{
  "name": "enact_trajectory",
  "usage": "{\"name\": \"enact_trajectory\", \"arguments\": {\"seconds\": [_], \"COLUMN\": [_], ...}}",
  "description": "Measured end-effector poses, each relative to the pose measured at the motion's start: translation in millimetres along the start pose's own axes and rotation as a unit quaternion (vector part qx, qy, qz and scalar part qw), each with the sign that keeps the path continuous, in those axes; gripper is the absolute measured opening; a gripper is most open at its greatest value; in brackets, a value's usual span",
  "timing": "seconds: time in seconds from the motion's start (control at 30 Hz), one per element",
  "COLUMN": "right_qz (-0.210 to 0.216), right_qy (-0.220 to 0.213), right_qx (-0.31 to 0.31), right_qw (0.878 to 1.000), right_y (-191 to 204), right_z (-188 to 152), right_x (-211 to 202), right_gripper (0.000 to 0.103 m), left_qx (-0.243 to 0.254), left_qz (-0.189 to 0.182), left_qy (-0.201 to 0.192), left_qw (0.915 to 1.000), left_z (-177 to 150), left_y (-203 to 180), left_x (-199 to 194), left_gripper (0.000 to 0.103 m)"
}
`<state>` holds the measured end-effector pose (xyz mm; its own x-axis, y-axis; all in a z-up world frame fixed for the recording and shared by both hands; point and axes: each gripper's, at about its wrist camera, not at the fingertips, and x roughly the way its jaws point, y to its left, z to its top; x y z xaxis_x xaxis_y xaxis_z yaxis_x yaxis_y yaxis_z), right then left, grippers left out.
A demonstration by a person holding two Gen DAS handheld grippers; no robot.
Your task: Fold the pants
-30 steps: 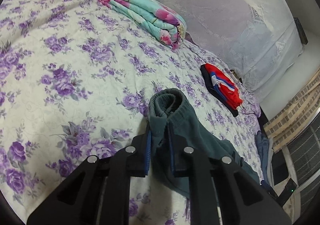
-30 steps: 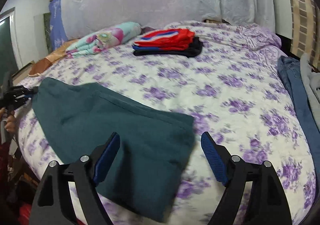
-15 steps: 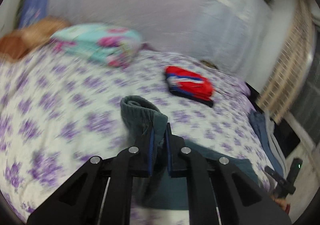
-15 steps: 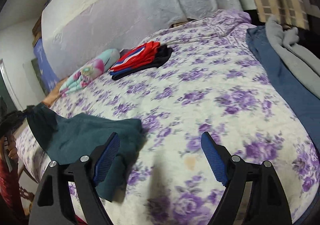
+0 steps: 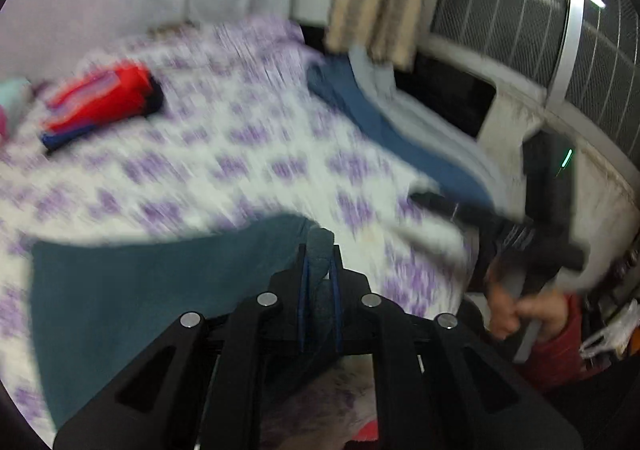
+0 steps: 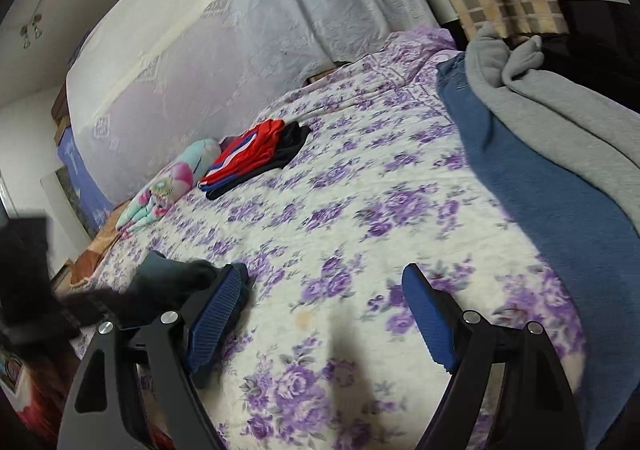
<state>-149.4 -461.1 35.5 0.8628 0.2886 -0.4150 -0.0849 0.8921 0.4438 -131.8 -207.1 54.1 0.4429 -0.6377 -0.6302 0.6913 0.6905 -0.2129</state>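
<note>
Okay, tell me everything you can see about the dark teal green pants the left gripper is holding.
The dark teal green pants look like soft, thick fleece, plain with no visible print. In the blurred left wrist view they lie spread across the purple-flowered white bedspread, with one bunched edge pinched in the closed left gripper. In the right wrist view only a dark rumpled end shows, lying on the bed just beyond the open right gripper's left finger; whether they touch is unclear. Waistband and leg openings cannot be told apart.

Left view motion-blurred, right sharper, fisheye-warped edges
</note>
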Motion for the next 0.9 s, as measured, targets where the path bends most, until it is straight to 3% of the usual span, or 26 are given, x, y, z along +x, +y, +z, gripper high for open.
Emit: {"name": "enact_trajectory", "arguments": {"seconds": [0.1, 0.17, 0.23, 0.3, 0.37, 0.4, 0.47, 0.5, 0.53, 0.63, 0.7, 0.73, 0.8, 0.9], "right_qz": [0.002, 0.005, 0.016, 0.052, 0.114, 0.148, 0.166, 0.155, 0.146, 0.060, 0.013, 0.013, 0.026, 0.026], "right_qy": [0.001, 0.006, 0.016, 0.033, 0.055, 0.070, 0.087, 0.087, 0.082, 0.072, 0.120, 0.145, 0.141, 0.104], "right_qx": [-0.002, -0.001, -0.005, -0.005, 0.018, 0.032, 0.037, 0.029, 0.018, -0.080, -0.117, -0.107, -0.076, -0.050], "right_qw": [1.000, 1.000, 1.000, 0.998, 0.992, 0.986, 0.982, 0.984, 0.986, 0.992, 0.986, 0.984, 0.987, 0.993], "right_y": [-3, -1, 7, 18, 25, 29, 41, 48, 56, 90, 96, 90, 77, 65], "right_z": [-1, -3, -5, -6, -3, -1, 3, 6, 7, 6, -8, -15, -11, 2], "right_x": [0, 5, 10, 18, 26, 32, 42, 46, 47, 59, 92, 108, 111, 88], "right_gripper": [0.084, 0.084, 0.084, 0.084, 0.083, 0.079, 0.064, 0.053, 0.051, 0.051, 0.055, 0.060, 0.062, 0.063], "left_qx": [-0.020, -0.026, -0.028, -0.030, -0.046, -0.055, -0.056, -0.055, -0.053, 0.001, 0.024, 0.029, 0.021, -0.013], "left_qz": [-0.036, -0.055, -0.040, -0.021, -0.011, 0.005, 0.027, 0.035, 0.044, 0.093, 0.112, 0.112, 0.093, 0.072], "left_qy": [-0.003, -0.013, -0.038, -0.050, -0.053, -0.045, -0.023, -0.007, 0.016, 0.004, -0.001, -0.003, -0.009, -0.025], "left_qw": [0.9991, 0.9981, 0.9981, 0.9981, 0.9975, 0.9975, 0.9978, 0.9978, 0.9975, 0.9957, 0.9934, 0.9932, 0.9954, 0.9970], "left_z": [-10, -13, -17, -18, -17, -17, -19, -22, -28, -46, -51, -52, -54, -58], "left_y": [7, 9, 12, 15, 25, 30, 38, 41, 43, 29, 21, 21, 26, 41], "left_x": [-9, -25, -43, -54, -55, -50, -35, -24, -9, 0, -1, -3, -15, -41], "left_gripper": [0.017, 0.053, 0.064, 0.065, 0.065, 0.065, 0.065, 0.065, 0.065, 0.066, 0.067, 0.067, 0.067, 0.068]}}
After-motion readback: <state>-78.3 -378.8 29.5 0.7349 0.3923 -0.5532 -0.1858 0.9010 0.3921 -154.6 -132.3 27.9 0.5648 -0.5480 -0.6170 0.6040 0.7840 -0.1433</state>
